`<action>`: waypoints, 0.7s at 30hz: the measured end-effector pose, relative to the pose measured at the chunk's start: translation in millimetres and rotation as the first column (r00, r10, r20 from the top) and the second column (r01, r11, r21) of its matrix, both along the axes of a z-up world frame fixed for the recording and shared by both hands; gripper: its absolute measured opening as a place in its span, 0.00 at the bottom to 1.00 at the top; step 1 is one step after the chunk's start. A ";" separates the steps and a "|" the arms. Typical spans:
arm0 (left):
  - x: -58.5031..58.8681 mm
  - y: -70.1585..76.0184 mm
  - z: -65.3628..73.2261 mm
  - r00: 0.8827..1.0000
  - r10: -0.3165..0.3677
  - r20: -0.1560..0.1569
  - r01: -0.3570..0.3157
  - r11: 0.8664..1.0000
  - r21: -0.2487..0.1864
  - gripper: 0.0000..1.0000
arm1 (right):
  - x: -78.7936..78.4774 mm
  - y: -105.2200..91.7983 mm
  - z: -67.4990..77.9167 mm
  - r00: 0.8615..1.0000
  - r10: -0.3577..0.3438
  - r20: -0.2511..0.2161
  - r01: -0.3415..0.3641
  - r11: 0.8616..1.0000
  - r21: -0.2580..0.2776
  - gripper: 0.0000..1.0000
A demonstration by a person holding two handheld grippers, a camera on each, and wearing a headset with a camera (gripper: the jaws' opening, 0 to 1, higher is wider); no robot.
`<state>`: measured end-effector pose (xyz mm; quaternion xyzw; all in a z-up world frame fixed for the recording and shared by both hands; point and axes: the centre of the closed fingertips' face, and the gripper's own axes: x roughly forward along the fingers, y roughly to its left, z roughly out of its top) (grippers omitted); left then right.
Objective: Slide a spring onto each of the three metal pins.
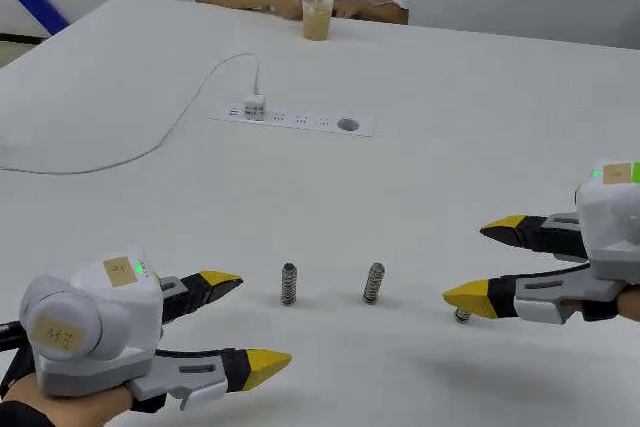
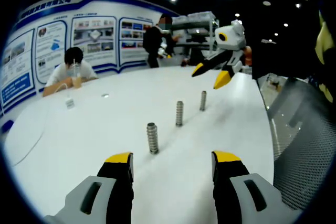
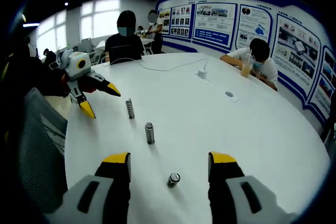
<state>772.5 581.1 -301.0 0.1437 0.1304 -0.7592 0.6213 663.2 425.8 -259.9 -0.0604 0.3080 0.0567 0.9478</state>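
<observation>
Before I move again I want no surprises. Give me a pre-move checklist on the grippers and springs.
1. Left gripper open and empty: ok.
2. Right gripper open and empty: ok.
3. Left spring standing upright: ok.
4. Middle spring standing, clear of both grippers: ok.
5. Right spring fully seated on its pin: cannot tell, it is small and sits close under the right gripper's lower jaw.
6. Right spring ahead between the right gripper's jaws: ok.

Head view looks down; gripper views apparently face each other across the table [image 1: 450, 177].
</observation>
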 end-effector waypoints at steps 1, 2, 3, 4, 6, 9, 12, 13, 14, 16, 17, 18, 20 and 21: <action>-0.1 0.0 0.1 1.000 0.000 0.000 0.000 1.000 0.000 0.61 | -1.6 0.4 -0.7 1.000 -0.001 0.002 0.001 1.000 0.002 0.61; -0.1 0.0 0.1 1.000 0.000 0.000 0.000 1.000 0.000 0.62 | -3.1 0.7 -1.4 1.000 -0.003 0.004 0.003 1.000 0.004 0.62; -0.2 0.0 0.0 1.000 0.000 -0.001 0.000 1.000 0.000 0.62 | -5.3 0.9 -2.4 1.000 -0.007 0.009 0.007 1.000 0.005 0.62; -0.2 0.0 -0.1 1.000 0.001 -0.002 -0.001 1.000 0.001 0.62 | -6.8 1.2 -3.0 1.000 -0.010 0.012 0.010 1.000 0.007 0.62; -0.5 0.0 -0.4 1.000 0.001 -0.003 -0.001 1.000 0.001 0.62 | -9.9 2.2 -4.2 1.000 -0.017 0.025 0.016 1.000 0.013 0.62; -1.4 -0.1 -0.5 1.000 0.000 -0.005 0.000 1.000 0.001 0.62 | -14.5 3.6 -7.5 0.999 -0.022 0.032 0.021 1.000 0.021 0.63; -1.4 0.0 -0.7 1.000 0.000 -0.006 0.000 1.000 0.001 0.63 | -19.4 4.6 -10.1 0.999 -0.026 0.037 0.026 0.999 0.023 0.63; -1.3 0.1 -0.6 1.000 0.000 -0.007 0.000 1.000 0.001 0.63 | -21.0 4.7 -10.2 0.999 -0.029 0.045 0.028 0.999 0.027 0.63; -1.3 0.1 -0.6 1.000 0.001 -0.008 -0.001 1.000 0.000 0.63 | -22.3 5.0 -10.3 0.998 -0.032 0.049 0.031 0.999 0.029 0.63; -1.1 0.3 -0.8 1.000 0.001 -0.009 -0.001 1.000 0.000 0.63 | -25.5 6.2 -12.2 0.998 -0.035 0.054 0.033 0.999 0.034 0.63; -1.0 0.3 -1.0 1.000 0.002 -0.009 -0.002 1.000 0.000 0.63 | -26.6 6.7 -13.3 0.998 -0.035 0.054 0.033 0.999 0.034 0.63; -1.2 0.4 -1.1 1.000 0.002 -0.011 -0.002 1.000 0.000 0.63 | -28.3 7.3 -15.3 0.998 -0.036 0.052 0.035 0.999 0.034 0.63; -1.6 0.6 -1.5 1.000 0.003 -0.013 -0.003 1.000 0.000 0.63 | -32.2 6.1 -19.3 0.998 -0.043 0.048 0.041 0.998 0.036 0.64; -1.7 0.7 -1.8 1.000 0.004 -0.014 -0.004 1.000 0.000 0.64 | -33.5 6.0 -20.0 0.998 -0.044 0.049 0.042 0.998 0.038 0.64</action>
